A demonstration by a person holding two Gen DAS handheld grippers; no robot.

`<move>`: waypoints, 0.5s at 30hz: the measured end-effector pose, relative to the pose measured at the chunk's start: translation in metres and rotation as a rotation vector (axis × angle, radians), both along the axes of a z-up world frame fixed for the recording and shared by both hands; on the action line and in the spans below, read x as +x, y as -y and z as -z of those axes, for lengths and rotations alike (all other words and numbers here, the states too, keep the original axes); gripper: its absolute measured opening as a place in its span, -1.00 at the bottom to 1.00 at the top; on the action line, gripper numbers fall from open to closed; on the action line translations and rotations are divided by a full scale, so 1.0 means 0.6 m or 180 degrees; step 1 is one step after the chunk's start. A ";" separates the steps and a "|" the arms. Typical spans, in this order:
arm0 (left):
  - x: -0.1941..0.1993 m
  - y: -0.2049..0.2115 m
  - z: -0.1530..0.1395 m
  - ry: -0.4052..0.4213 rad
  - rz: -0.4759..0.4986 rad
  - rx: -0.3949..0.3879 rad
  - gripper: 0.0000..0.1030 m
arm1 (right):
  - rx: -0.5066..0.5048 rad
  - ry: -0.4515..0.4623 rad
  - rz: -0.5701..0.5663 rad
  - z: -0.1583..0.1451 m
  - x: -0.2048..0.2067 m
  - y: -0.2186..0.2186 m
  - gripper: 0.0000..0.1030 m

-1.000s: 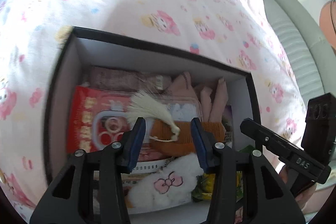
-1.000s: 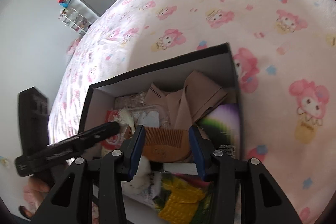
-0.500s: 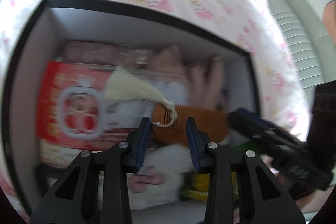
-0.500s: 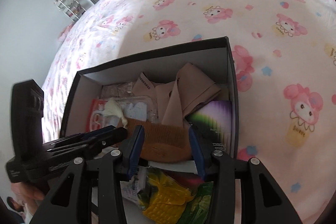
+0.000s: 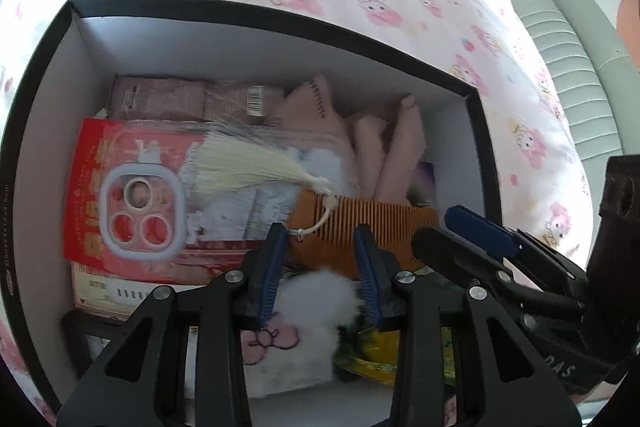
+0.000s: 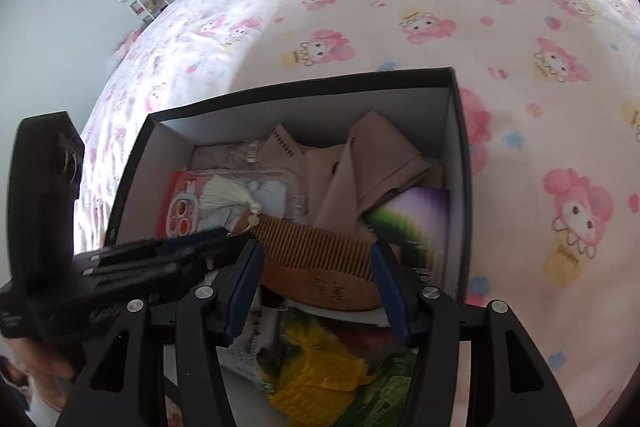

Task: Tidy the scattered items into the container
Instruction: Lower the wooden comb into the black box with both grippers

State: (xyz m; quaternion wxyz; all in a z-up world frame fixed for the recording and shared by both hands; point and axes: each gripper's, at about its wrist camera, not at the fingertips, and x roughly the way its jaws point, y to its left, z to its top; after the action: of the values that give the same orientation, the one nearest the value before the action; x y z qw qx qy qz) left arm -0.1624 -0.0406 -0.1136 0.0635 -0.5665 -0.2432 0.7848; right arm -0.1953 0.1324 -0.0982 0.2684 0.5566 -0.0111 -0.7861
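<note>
A black box with white inner walls [image 5: 256, 51] sits on the pink bed; it also shows in the right wrist view [image 6: 304, 107]. A wooden comb [image 5: 372, 227] with a cream tassel [image 5: 256, 167] lies on top of the contents, also seen in the right wrist view [image 6: 320, 251]. My left gripper [image 5: 320, 247] is open just above the comb's tassel end, not gripping it. My right gripper [image 6: 316, 263] is open, its jaws wide on either side of the comb. In the left wrist view the right gripper [image 5: 472, 239] reaches in from the right.
The box holds a red phone-case pack [image 5: 132, 195], beige folded cloth [image 5: 384, 147], a brown packet [image 5: 168, 99], a white fluffy item [image 5: 304, 311], yellow-green wrappers [image 6: 320, 375] and a purple-green card [image 6: 416, 219]. A grey headboard [image 5: 560, 39] stands right of the bed.
The comb has come to rest on the box contents. My left gripper moved in low over the box; my right gripper's jaws opened wider and drew back slightly.
</note>
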 end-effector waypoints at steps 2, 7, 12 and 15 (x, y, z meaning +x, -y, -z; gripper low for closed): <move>0.010 0.013 -0.009 -0.0068 -0.0076 0.0051 -0.33 | -0.0038 0.0011 0.0059 -0.001 -0.002 -0.008 0.01; 0.018 0.043 -0.015 -0.0010 -0.0243 -0.0135 -0.33 | 0.0143 -0.0084 0.0044 0.000 -0.001 -0.002 0.01; 0.023 0.046 -0.003 0.0103 -0.0360 -0.0151 -0.48 | 0.0723 -0.0503 -0.0094 0.002 0.012 0.025 0.01; 0.029 0.026 0.000 0.0096 -0.0177 -0.0013 -0.48 | 0.0749 -0.0501 -0.0105 0.005 0.011 0.021 0.01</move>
State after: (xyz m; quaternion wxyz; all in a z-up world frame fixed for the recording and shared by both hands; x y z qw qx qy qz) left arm -0.1449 -0.0559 -0.1137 0.0368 -0.5715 -0.2581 0.7781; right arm -0.1888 0.1195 -0.1011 0.2143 0.5210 0.1114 -0.8187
